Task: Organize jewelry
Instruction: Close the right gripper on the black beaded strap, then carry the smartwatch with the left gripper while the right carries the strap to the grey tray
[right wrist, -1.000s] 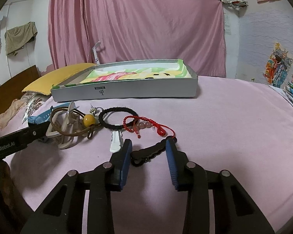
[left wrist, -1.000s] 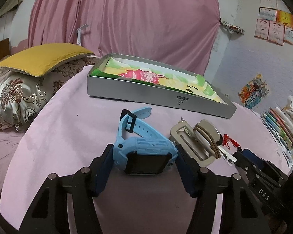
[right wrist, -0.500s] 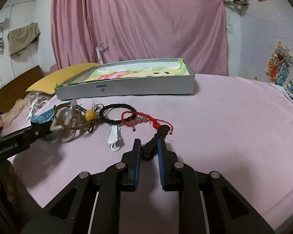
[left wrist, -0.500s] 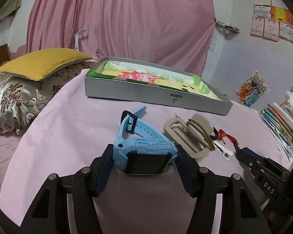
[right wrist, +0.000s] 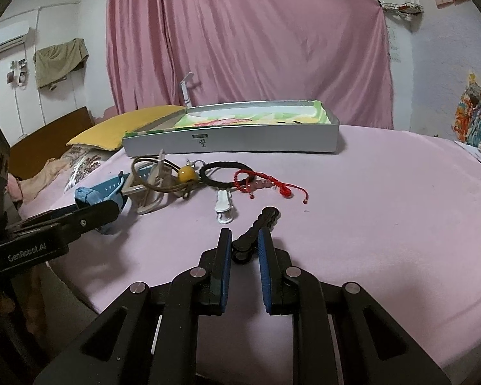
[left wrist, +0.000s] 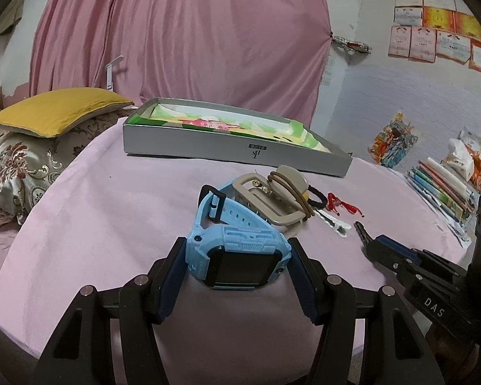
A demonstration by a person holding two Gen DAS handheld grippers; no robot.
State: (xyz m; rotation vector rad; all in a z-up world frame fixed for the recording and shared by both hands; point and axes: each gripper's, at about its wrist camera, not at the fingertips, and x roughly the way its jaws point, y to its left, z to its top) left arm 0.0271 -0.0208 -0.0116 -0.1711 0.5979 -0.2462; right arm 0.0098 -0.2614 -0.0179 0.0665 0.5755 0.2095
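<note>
empty silver box [left wrist: 227, 150] on table [left wrist: 118, 211]

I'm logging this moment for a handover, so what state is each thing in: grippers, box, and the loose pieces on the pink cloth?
left gripper: shut on blue watch, face toward camera.
right gripper: shut on black hair clip, tip pointing away.
silver box: open, lidless, no jewelry seen inside.
white clip: lying flat, loose.
red string bracelet: lying loose, overlapping black hair tie.
beige buckle: on cloth, brown elastic wrapped around.
</note>
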